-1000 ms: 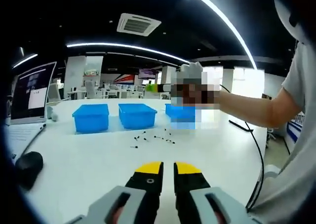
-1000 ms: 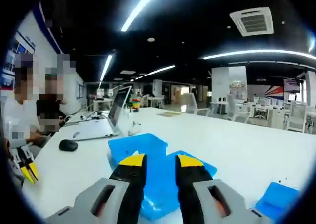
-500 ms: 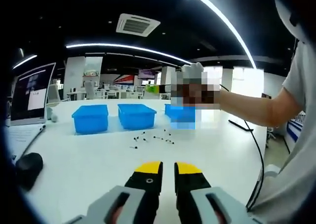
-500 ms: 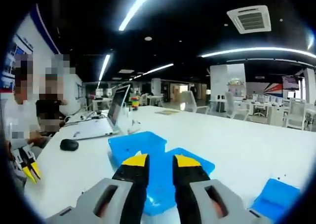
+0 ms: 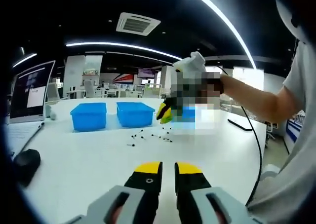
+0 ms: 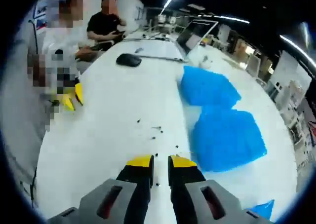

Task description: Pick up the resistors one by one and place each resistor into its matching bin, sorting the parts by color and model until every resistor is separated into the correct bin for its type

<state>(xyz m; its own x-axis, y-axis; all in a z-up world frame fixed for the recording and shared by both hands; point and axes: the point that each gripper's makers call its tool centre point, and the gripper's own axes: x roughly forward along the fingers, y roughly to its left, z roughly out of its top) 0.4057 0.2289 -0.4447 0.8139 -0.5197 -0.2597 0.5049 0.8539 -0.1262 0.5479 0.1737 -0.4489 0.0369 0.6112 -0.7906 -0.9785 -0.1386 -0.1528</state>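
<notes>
Right tool [image 6: 154,161], jaws nearly closed and empty, tips down over the loose resistors [image 6: 156,129] on the desk [image 6: 113,110] beside the bins [image 6: 224,137], apparently to pick one. Left tool [image 5: 162,168] rests back, likewise clenched on nothing.

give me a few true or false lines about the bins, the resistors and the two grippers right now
1. The resistors lie loose on the white table. True.
2. The blue bins are stacked one on another. False: they stand side by side on the table.
3. The right gripper points down toward the scattered resistors. True.
4. The left gripper grips a resistor. False: nothing shows between its nearly closed jaws.
5. A computer mouse sits inside a bin. False: it lies on the table.
</notes>
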